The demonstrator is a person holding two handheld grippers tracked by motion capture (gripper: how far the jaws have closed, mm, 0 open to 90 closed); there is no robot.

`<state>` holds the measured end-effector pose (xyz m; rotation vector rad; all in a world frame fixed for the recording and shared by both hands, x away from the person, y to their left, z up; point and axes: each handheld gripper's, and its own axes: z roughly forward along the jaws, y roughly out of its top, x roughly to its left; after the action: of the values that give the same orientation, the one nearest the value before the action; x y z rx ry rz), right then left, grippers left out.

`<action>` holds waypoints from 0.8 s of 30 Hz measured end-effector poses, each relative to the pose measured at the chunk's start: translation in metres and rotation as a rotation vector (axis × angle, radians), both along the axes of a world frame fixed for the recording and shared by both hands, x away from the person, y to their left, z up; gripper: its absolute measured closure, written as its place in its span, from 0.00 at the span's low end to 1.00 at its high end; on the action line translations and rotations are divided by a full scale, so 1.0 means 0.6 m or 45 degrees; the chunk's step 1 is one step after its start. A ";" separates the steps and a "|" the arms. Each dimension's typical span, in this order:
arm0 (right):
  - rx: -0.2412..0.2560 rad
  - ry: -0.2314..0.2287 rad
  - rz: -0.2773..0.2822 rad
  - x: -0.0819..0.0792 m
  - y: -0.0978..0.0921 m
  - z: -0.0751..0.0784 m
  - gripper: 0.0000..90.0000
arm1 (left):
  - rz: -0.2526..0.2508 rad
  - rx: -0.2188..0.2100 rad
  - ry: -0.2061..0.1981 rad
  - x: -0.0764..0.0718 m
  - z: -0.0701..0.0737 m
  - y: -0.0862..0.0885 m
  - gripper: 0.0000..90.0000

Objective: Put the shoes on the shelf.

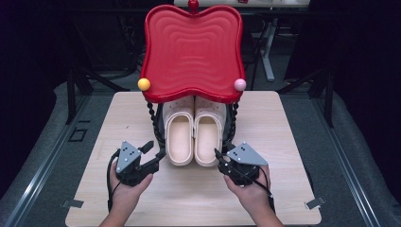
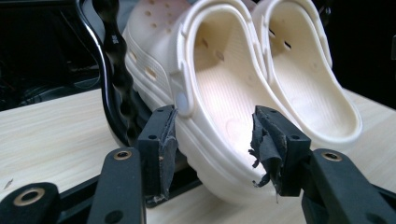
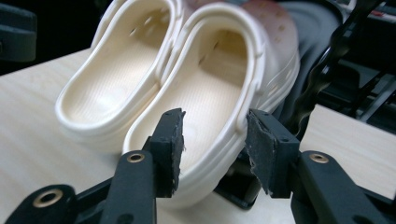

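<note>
Cream clogs (image 1: pixel 194 135) under red tray (image 1: pixel 191 52) | left gripper (image 2: pixel 212 140), right gripper (image 3: pixel 212 144) jaws wide astride outer walls | likely light, soft foam; grip sidewalls.

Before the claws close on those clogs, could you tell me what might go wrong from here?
1. The left claw straddles only the outer wall of the left clog; that soft rim may flex and slip out.
2. The torn pad on that claw looks frayed, so grip may be poor.
3. The red tray hangs over the toes on black posts, and lifting a clog could knock it.
</note>
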<state>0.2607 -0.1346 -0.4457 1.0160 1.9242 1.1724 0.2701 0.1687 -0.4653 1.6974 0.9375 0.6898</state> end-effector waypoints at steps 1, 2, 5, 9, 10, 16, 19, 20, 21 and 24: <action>0.003 0.009 0.000 -0.003 0.000 -0.005 0.63 | -0.008 0.008 0.005 -0.004 -0.003 -0.001 0.55; 0.000 0.020 -0.002 -0.006 -0.001 -0.009 0.64 | -0.005 0.017 0.004 -0.007 -0.006 -0.002 0.55; 0.010 0.056 -0.001 -0.013 -0.003 -0.023 0.64 | 0.003 0.034 0.007 -0.014 -0.015 -0.005 0.56; 0.029 0.078 0.006 -0.021 -0.003 -0.038 0.63 | -0.008 0.033 0.027 -0.021 -0.029 -0.012 0.57; 0.029 0.079 0.008 -0.023 -0.003 -0.041 0.63 | -0.017 0.027 0.030 -0.024 -0.031 -0.014 0.58; 0.073 0.126 0.037 -0.036 0.000 -0.056 0.69 | -0.033 0.004 0.036 -0.035 -0.046 -0.020 0.64; 0.088 0.143 0.051 -0.044 0.001 -0.065 0.74 | -0.041 -0.004 0.046 -0.040 -0.053 -0.022 0.68; 0.079 0.149 0.048 -0.047 0.002 -0.067 0.76 | -0.048 -0.005 0.050 -0.042 -0.056 -0.023 0.71; 0.081 0.157 0.061 -0.048 0.003 -0.070 0.77 | -0.054 -0.001 0.050 -0.043 -0.058 -0.024 0.72; 0.092 0.164 0.067 -0.051 0.007 -0.080 0.86 | -0.074 -0.009 0.071 -0.046 -0.069 -0.028 0.81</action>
<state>0.2298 -0.1307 -0.4935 1.1095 2.0324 1.2407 0.2423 0.1520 -0.5065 1.7386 0.9247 0.6023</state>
